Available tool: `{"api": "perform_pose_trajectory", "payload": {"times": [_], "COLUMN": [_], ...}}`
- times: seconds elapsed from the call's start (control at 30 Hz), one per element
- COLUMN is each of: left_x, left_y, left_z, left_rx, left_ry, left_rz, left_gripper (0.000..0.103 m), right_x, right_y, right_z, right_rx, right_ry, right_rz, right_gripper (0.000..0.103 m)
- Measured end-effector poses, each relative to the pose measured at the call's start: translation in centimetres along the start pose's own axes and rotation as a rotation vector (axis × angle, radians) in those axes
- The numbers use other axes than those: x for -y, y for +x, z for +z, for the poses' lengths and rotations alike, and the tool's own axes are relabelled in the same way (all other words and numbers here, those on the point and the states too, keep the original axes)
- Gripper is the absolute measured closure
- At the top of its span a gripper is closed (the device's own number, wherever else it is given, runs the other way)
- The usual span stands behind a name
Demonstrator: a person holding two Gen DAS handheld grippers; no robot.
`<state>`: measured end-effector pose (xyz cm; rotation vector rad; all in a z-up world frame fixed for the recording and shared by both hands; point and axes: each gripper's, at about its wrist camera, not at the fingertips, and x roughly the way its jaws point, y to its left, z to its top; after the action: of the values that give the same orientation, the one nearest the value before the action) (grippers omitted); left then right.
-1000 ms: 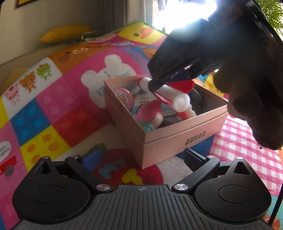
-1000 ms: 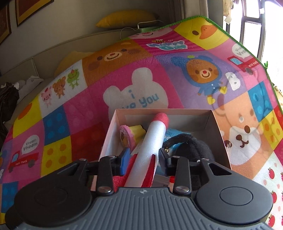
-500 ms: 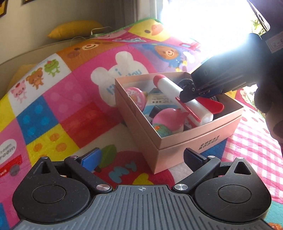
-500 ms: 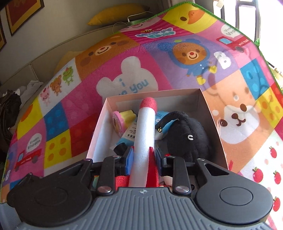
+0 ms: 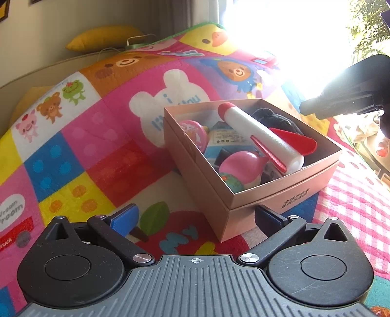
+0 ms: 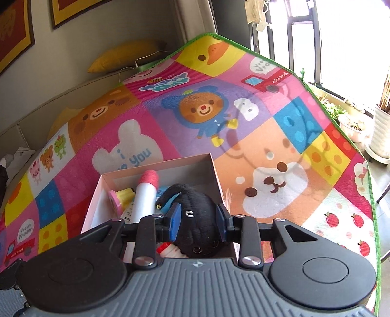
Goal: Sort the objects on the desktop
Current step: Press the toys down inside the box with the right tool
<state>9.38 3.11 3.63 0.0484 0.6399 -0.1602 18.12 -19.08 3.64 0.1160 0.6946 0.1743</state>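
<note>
Looking from the left wrist, the box [image 5: 280,192] already held the rocket [image 5: 262,133] and other toys; the left gripper [image 5: 195,217] hung spread and empty near it. From the right wrist, the right gripper [image 6: 198,222] stood apart, holding nothing, above the plush [image 6: 195,214]. Sorting seemed nearly done.

Bright window [image 6: 341,36] glare; framed pictures [image 6: 70,12] on beige wall [image 6: 121,29].

Toy rocket [image 5: 262,135] inside box [image 5: 280,195]
</note>
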Motion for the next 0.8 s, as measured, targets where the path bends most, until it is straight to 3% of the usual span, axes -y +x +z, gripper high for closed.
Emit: {"api": "perform_pose_trajectory", "payload": {"times": [0.2,0.33,0.47,0.57,0.7,0.8], "left_x": [-0.1,0.5,1.1,1.1,0.5,0.4], "left_y": [-0.3,-0.4,-0.4,-0.7,-0.8,-0.5], "left_z": [0.0,-0.1,-0.4,-0.8,-1.1,-1.1], "left_rx": [0.002,0.004,-0.005,-0.005,-0.009,-0.015], "left_ry": [0.002,-0.003,0.002,0.005,-0.021,-0.04], "left_rz": [0.023,0.029,-0.002,-0.014,-0.027,-0.05], "left_gripper": [0.0,0.0,0.0,0.0,0.0,0.0], "right_x": [-1.1,-4.2,-8.0,-9.5,-7.4,-5.3], "right_y": [-0.2,-1.2,0.2,2.0,2.8,3.2], "right_z": [-0.8,-0.7,-0.9,-1.3,-1.2,-1.0], "right_rx": [-0.001,-0.003,-0.121,-0.202,-0.237,-0.286], "right_ry": [-0.026,-0.063,-0.07,-0.084,-0.026,0.074], "right_rz": [0.057,0.197,0.36,0.296,0.223,0.26], "right_gripper": [0.073,0.073,0.073,0.073,0.075,0.076]}}
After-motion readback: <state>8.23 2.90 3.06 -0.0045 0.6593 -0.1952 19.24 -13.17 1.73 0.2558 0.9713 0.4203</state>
